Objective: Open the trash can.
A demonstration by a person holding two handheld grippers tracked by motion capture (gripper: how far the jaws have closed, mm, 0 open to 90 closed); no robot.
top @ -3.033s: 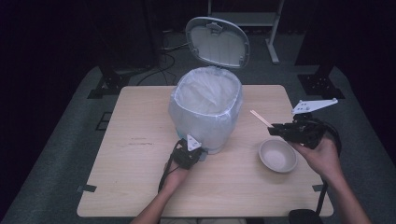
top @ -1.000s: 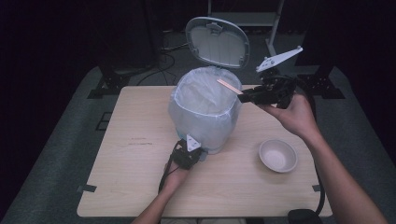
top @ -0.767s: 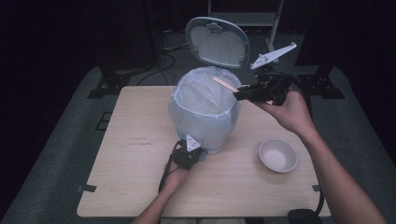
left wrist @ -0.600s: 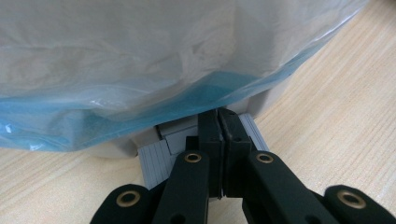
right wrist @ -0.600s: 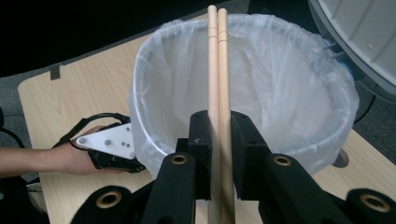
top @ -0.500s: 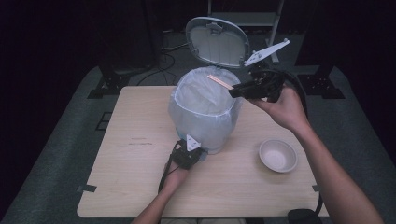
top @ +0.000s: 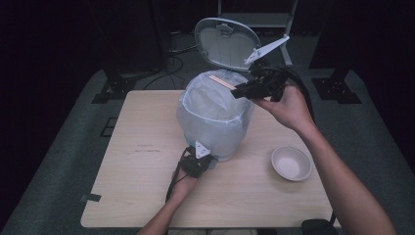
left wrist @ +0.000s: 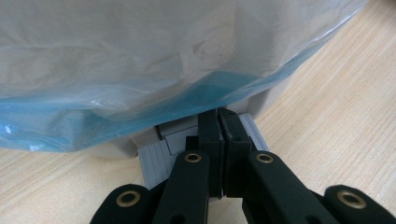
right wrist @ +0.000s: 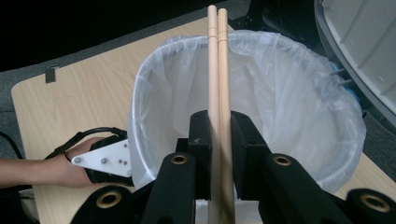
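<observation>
Pedal pressure comes first: my left gripper, jaws shut together, presses the grey ribbed pedal of the white bin lined with a clear plastic bag, propping its lid up. My right gripper clamps two pale wooden chopsticks above the opening. If I slip off the pedal, I judge the lid could drop onto them.

Both grippers are black, each with two jaws on jointed links pinned by brass-ringed rivets. The left gripper has flat, ribbed-looking pads, though the close view leaves the texture uncertain. The right gripper shows a small pale mark on its left pad. Each carries a pale grey three-cornered plate; the left one shows small screws. A black cable trails from each. Both forearms are bare, no sleeves visible.
</observation>
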